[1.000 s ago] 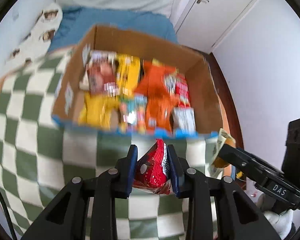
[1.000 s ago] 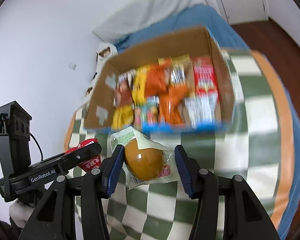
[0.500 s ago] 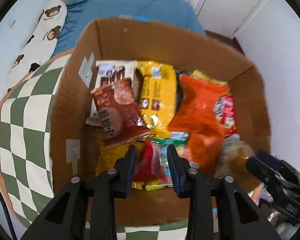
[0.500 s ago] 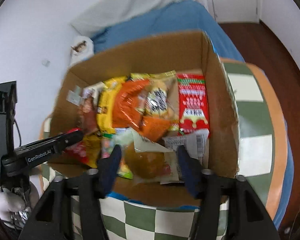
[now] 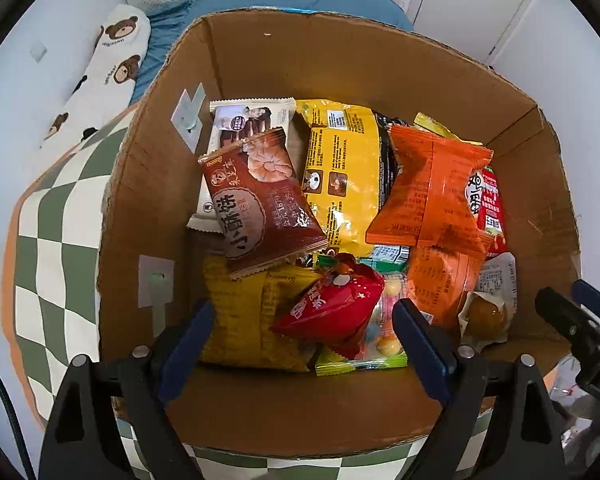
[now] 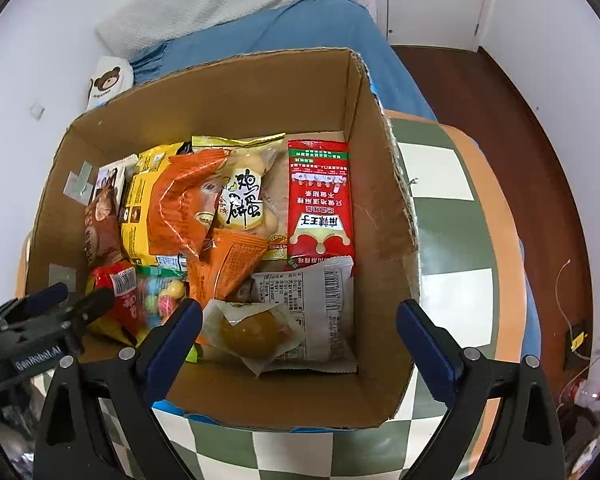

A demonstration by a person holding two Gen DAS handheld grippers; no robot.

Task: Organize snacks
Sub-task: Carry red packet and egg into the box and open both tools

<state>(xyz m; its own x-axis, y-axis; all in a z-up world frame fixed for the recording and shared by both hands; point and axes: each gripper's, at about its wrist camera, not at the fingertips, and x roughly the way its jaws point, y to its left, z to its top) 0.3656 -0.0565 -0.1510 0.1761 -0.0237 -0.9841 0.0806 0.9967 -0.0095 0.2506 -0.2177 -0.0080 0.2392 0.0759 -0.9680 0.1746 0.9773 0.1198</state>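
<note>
Snacks fill a cardboard box [image 5: 284, 404] set on a green-and-white checked cloth [image 6: 440, 232], as both handheld grippers hang over its near wall with their jaws spread wide and gripping nothing. Between the fingers of the left gripper [image 5: 302, 334] lies a red packet [image 5: 332, 312], resting on a bag of coloured sweets [image 5: 380, 340] beside a dark yellow packet [image 5: 248, 316]; the fingers stand clear of it on either side. Below the right gripper [image 6: 300, 336] a clear wrapper holding a round brown bun [image 6: 250, 338] lies on a white printed packet [image 6: 312, 300] at the box's near right corner. Farther in sit a brown biscuit pack [image 5: 256, 204], a yellow bag [image 5: 344, 176], orange packets [image 5: 432, 192] and a long red packet [image 6: 320, 204] against the right wall. Beyond the box, a blue bedcover [image 6: 268, 28] and a bear-print pillow [image 5: 108, 64] are visible. Judging by the spread jaws, the step in hand is the drop-off into the box; the next move would call for lifting both grippers straight up, clear of the cardboard rim, before seeking any snack not yet boxed, none of which shows here.
</note>
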